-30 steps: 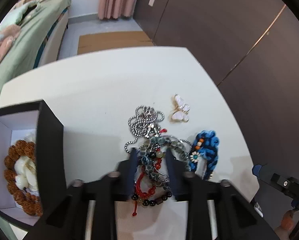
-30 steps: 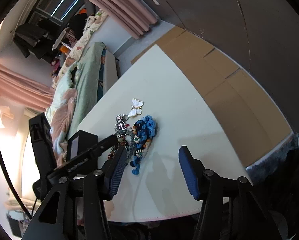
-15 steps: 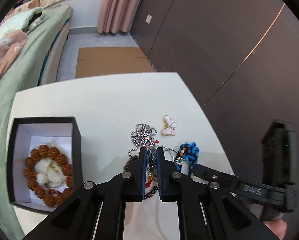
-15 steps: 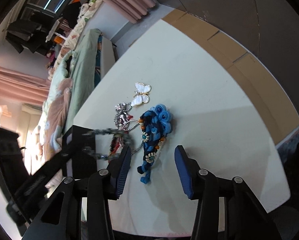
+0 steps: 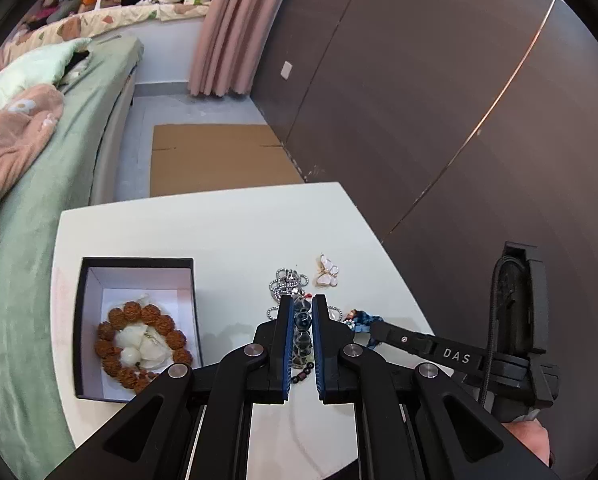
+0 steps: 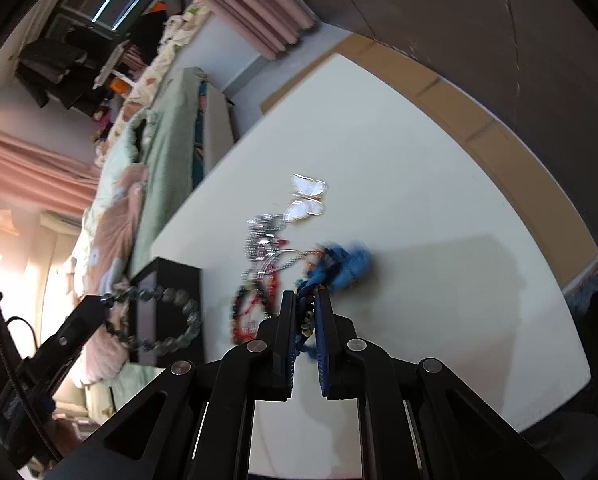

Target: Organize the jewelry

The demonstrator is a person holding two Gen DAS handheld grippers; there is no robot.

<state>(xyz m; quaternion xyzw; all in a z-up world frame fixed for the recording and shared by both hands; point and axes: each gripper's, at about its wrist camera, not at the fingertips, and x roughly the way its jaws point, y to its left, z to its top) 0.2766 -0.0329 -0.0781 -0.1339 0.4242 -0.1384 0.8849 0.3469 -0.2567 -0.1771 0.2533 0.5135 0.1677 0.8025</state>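
The grey bead bracelet (image 6: 155,320) is clamped in the left claw (image 5: 302,308) above the desk (image 5: 227,232), while the blue cord bracelet (image 6: 339,266) is clamped by the right claw (image 6: 305,300).

L gripper (image 5: 302,306) raised above the table, jaws nearly closed, pinching a grey-green bead bracelet (image 6: 167,320) that hangs in a loop from its tips. R gripper (image 6: 305,300) low by the pile, jaws closed to a narrow gap on a blue braided bracelet (image 6: 339,266). R hand (image 5: 529,438) partly visible behind its grip.
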